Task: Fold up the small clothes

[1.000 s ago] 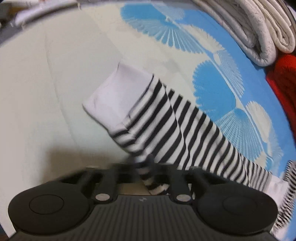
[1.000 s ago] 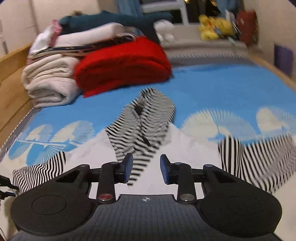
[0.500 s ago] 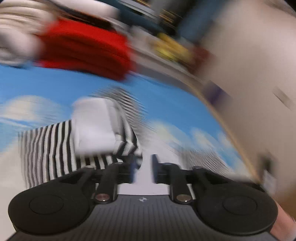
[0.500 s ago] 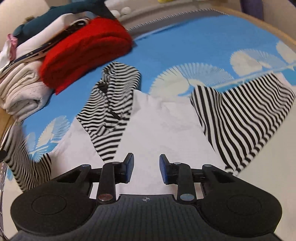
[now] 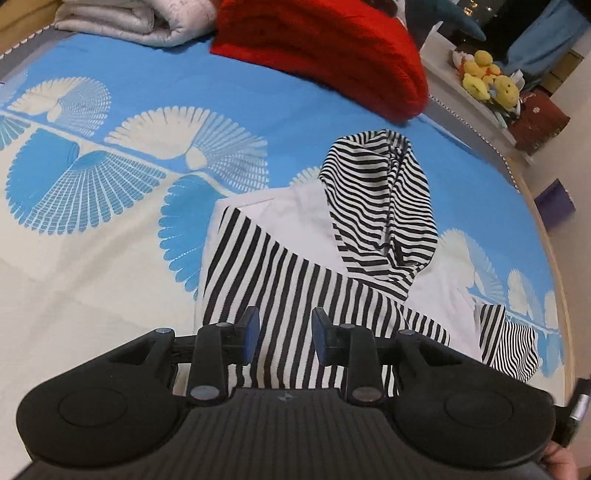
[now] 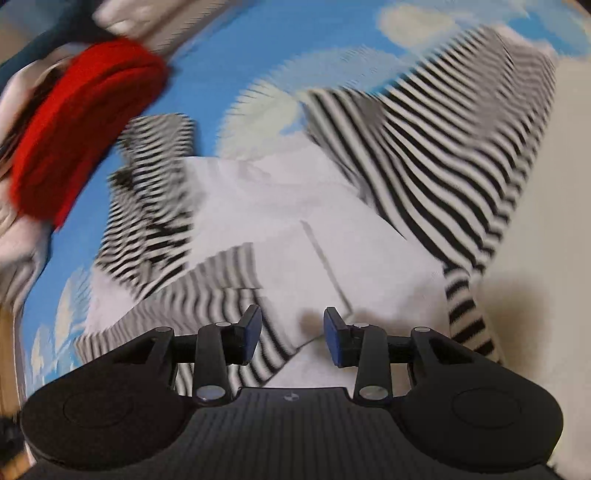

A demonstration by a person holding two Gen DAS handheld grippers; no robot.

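Observation:
A small white hoodie with black-and-white striped sleeves and hood lies on the bed. In the left wrist view its left sleeve (image 5: 280, 280) lies folded across the white body (image 5: 306, 206), with the striped hood (image 5: 384, 206) beyond. My left gripper (image 5: 284, 336) is open and empty just above that sleeve. In the blurred right wrist view the white body (image 6: 295, 221) lies ahead, the right sleeve (image 6: 443, 155) spread out to the right, the folded sleeve (image 6: 221, 291) at left. My right gripper (image 6: 291, 332) is open and empty over the body's lower edge.
A folded red garment (image 5: 325, 48) and a folded white blanket (image 5: 140, 18) lie at the far end of the blue-and-white bedsheet (image 5: 110, 177). Yellow plush toys (image 5: 487, 77) sit on a shelf beyond the bed's right edge.
My left gripper carried the left sleeve over the body, let go of it and now stands open. My right gripper has swung down and forward toward the hoodie's body, still open.

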